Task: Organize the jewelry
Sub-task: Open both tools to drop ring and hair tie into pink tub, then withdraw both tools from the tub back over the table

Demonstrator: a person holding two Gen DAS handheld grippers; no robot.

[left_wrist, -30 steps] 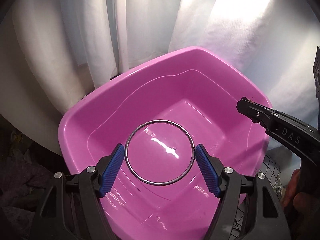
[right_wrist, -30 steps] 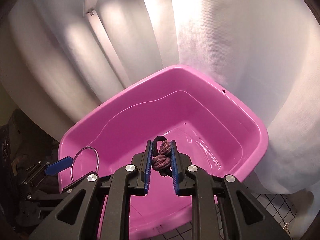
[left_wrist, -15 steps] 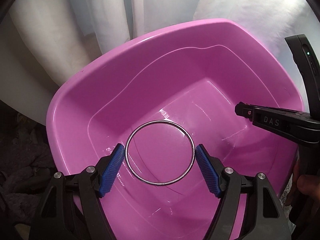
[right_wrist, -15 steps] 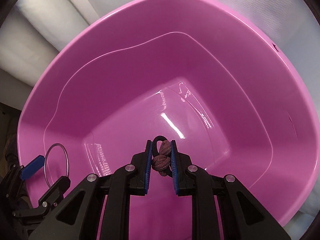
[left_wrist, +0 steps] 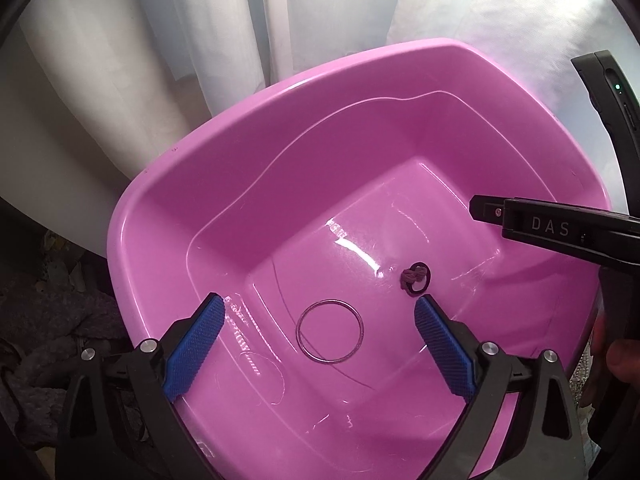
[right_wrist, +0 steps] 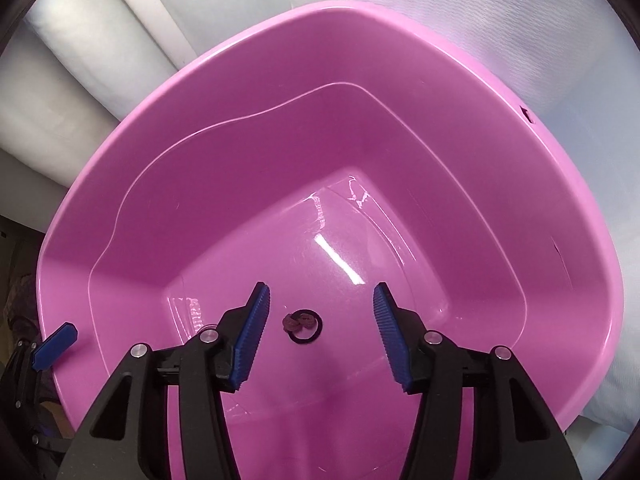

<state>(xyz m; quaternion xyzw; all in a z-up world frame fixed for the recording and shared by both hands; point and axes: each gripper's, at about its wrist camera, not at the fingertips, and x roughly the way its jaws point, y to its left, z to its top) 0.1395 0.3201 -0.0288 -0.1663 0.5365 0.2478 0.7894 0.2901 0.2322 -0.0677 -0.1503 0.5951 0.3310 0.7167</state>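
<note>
A pink plastic basin (left_wrist: 168, 184) fills both views; its rim also shows in the right wrist view (right_wrist: 132, 120). A thin metal bangle (left_wrist: 330, 331) lies flat on the basin floor. A dark knotted cord ring (left_wrist: 415, 278) lies just right of it and shows in the right wrist view (right_wrist: 302, 322) too. My left gripper (left_wrist: 320, 344) is open and empty above the bangle. My right gripper (right_wrist: 320, 332) is open and empty above the knotted ring; its black body (left_wrist: 560, 232) reaches in from the right in the left wrist view.
White curtain folds (left_wrist: 140, 60) hang behind the basin. Dark fabric (left_wrist: 48, 340) lies at the lower left. A blue pad of the left gripper (right_wrist: 54, 344) pokes over the basin's left rim in the right wrist view.
Both grippers opened over the basin. The bangle dropped from the left gripper and the knotted ring from the right; both now lie on the basin floor.
</note>
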